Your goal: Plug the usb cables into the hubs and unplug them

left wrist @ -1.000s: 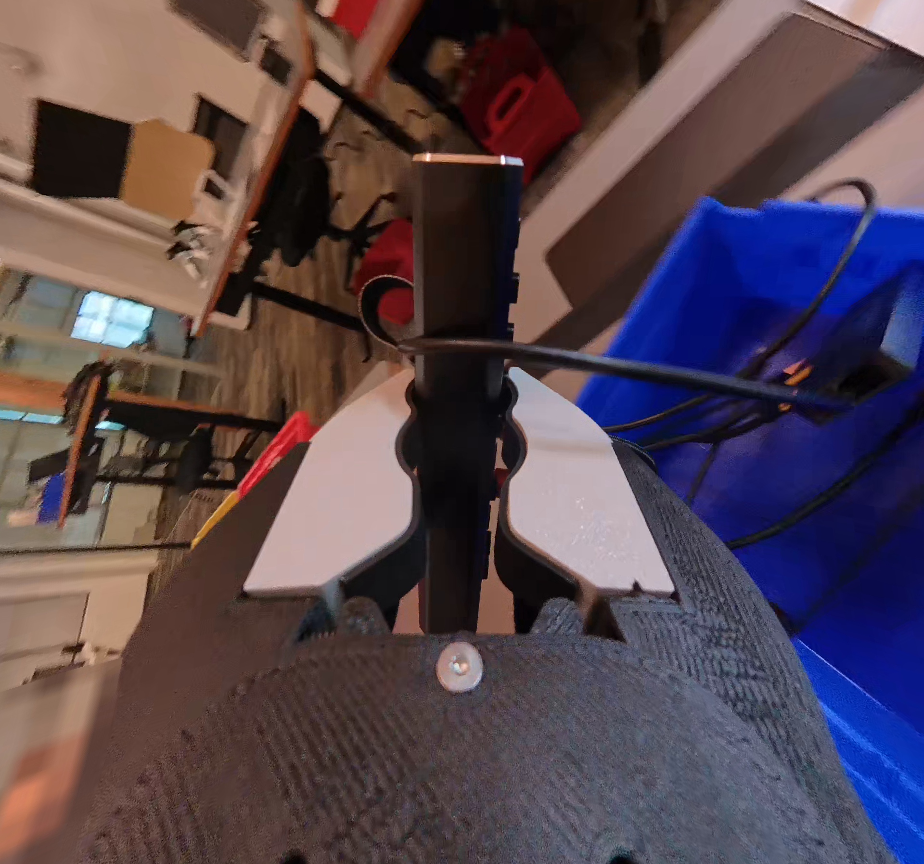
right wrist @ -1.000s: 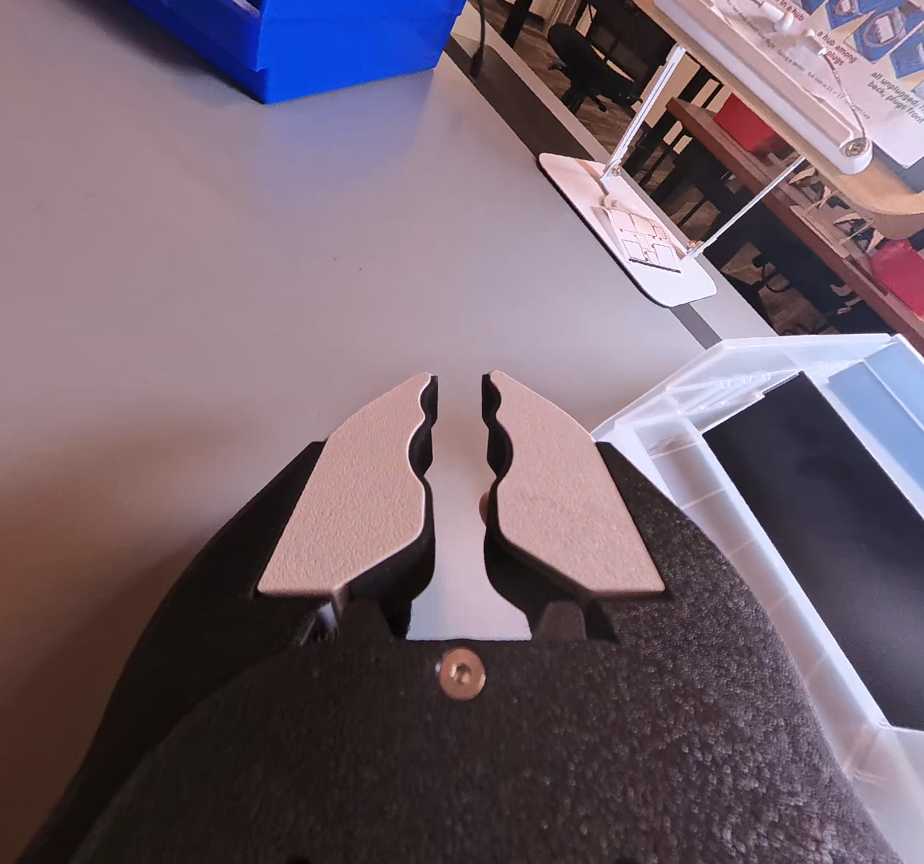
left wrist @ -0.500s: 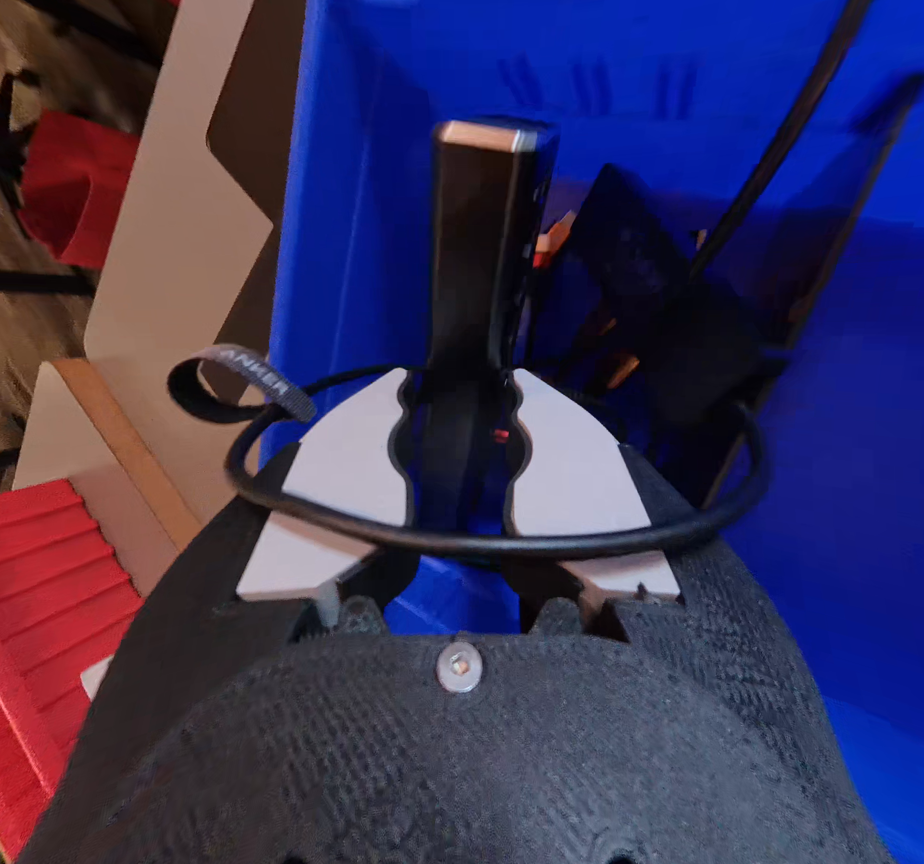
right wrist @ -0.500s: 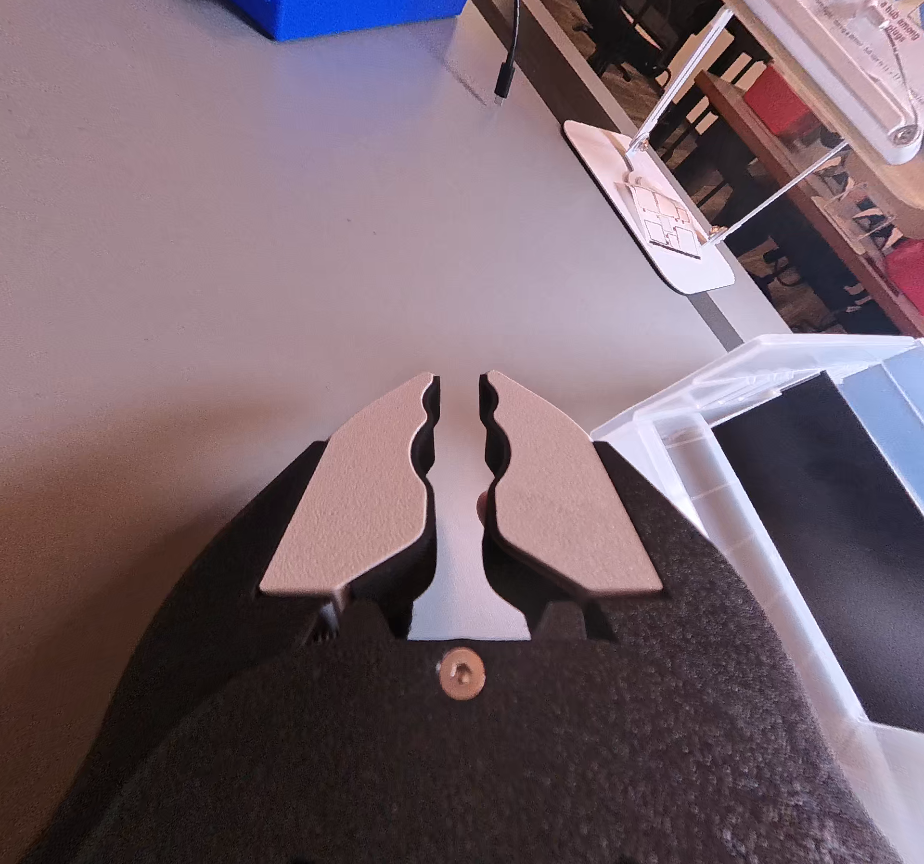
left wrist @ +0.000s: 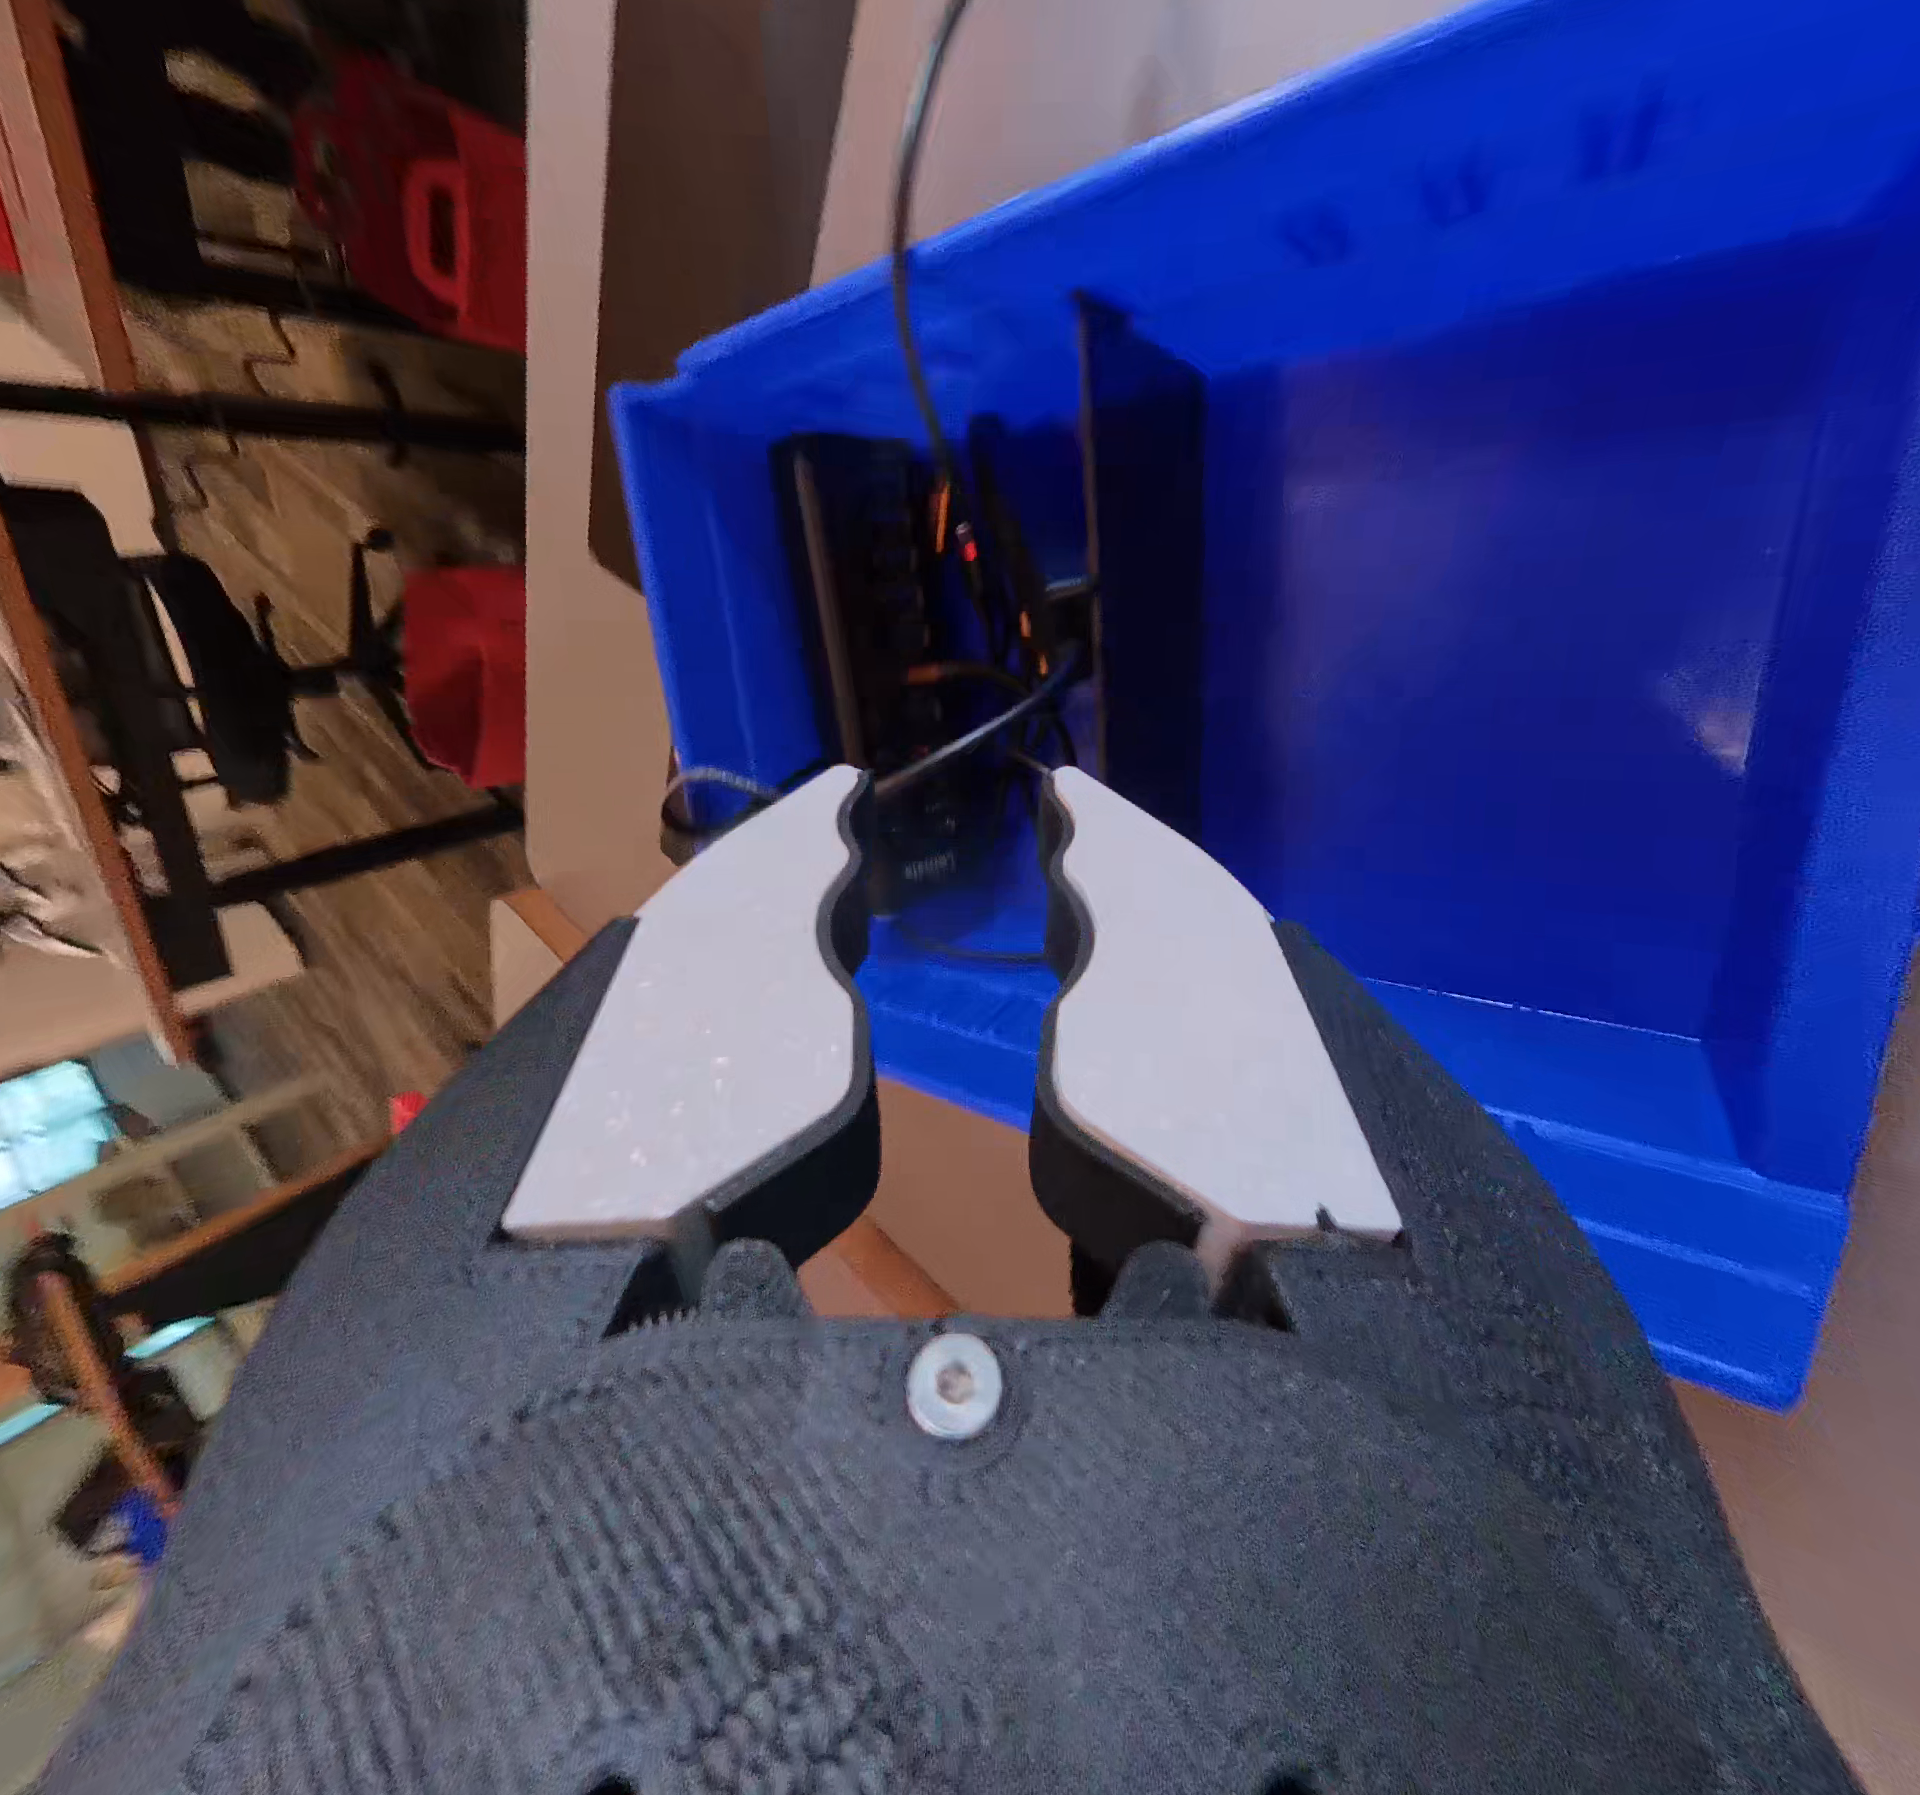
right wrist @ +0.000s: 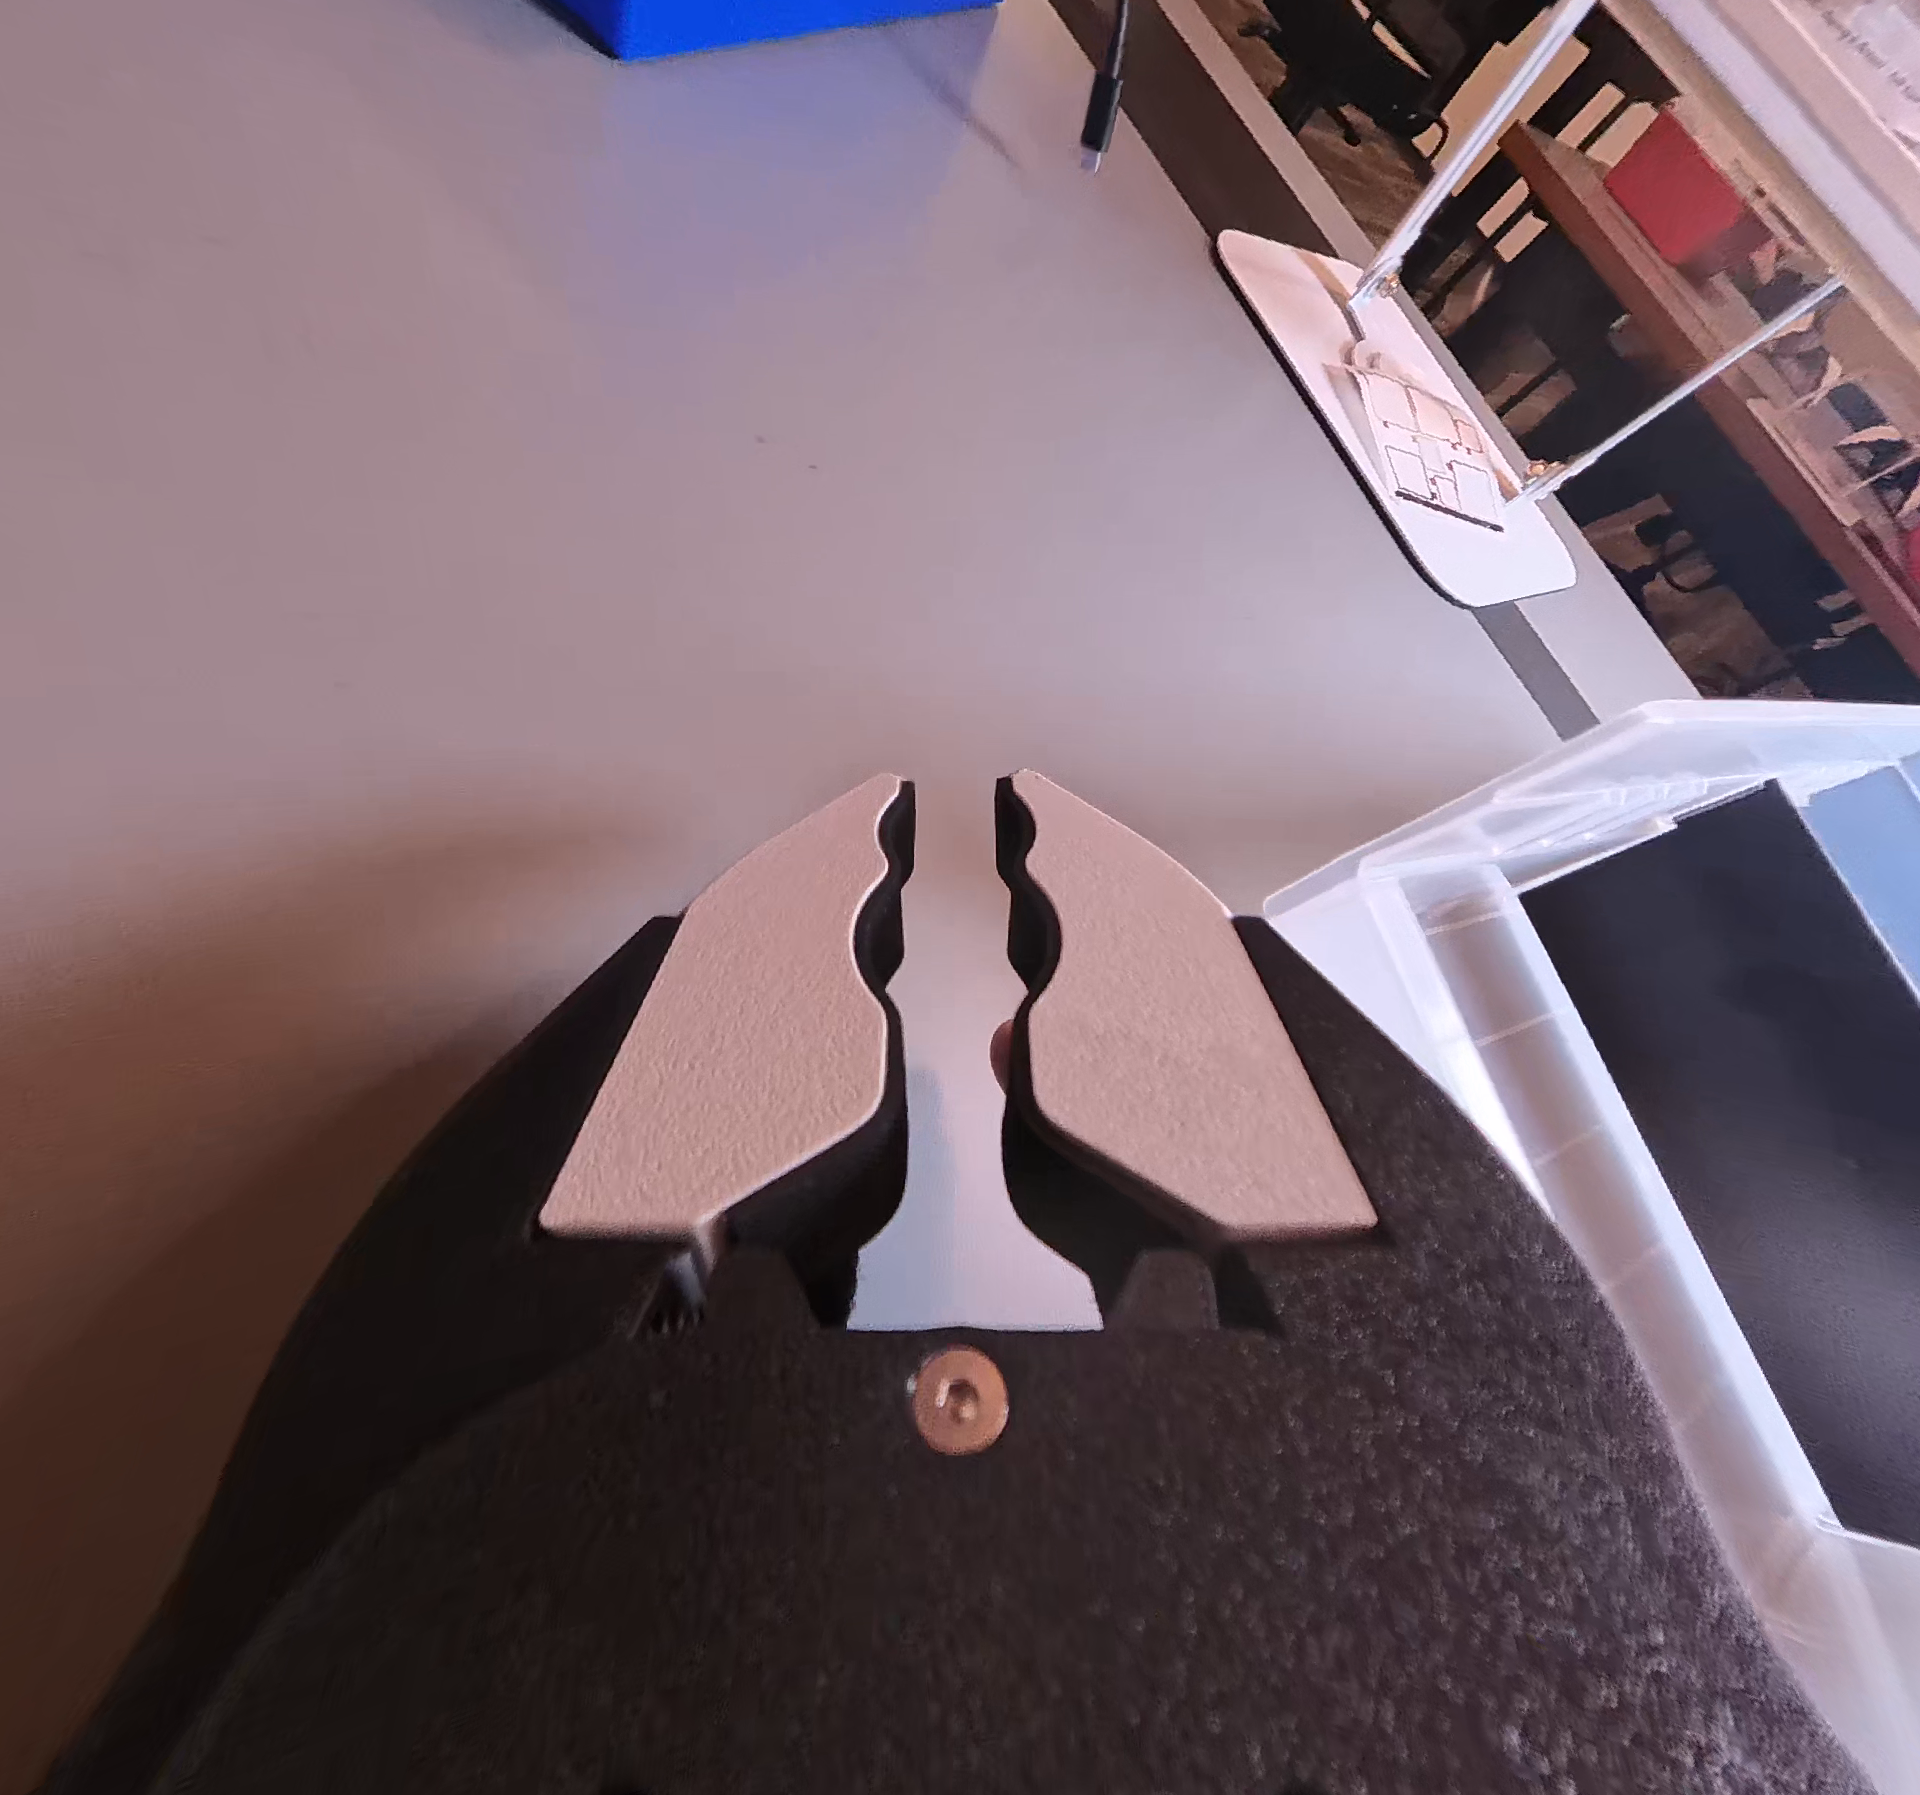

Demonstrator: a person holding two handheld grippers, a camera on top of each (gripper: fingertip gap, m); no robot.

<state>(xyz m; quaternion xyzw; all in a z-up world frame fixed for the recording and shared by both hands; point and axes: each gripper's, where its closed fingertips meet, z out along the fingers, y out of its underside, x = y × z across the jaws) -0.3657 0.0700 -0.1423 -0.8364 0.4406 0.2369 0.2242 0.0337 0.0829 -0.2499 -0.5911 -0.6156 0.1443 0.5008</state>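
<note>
Left wrist view: left gripper (left wrist: 951,789) gapes empty; hubs (left wrist: 883,644) and cables sit in the blue bin (left wrist: 1455,311) at twelve o'clock. Right gripper (right wrist: 956,789), narrowly parted, holds nothing; a cable (right wrist: 1112,31) dangles at one o'clock.

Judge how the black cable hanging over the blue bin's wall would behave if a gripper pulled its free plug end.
The black cable looks thin and curves over the blue bin wall, so it is probably floppy and light. Its plug lies loose on the grey table, so it should drag easily. Inside the bin it runs into tangled leads, so it may snag.
</note>
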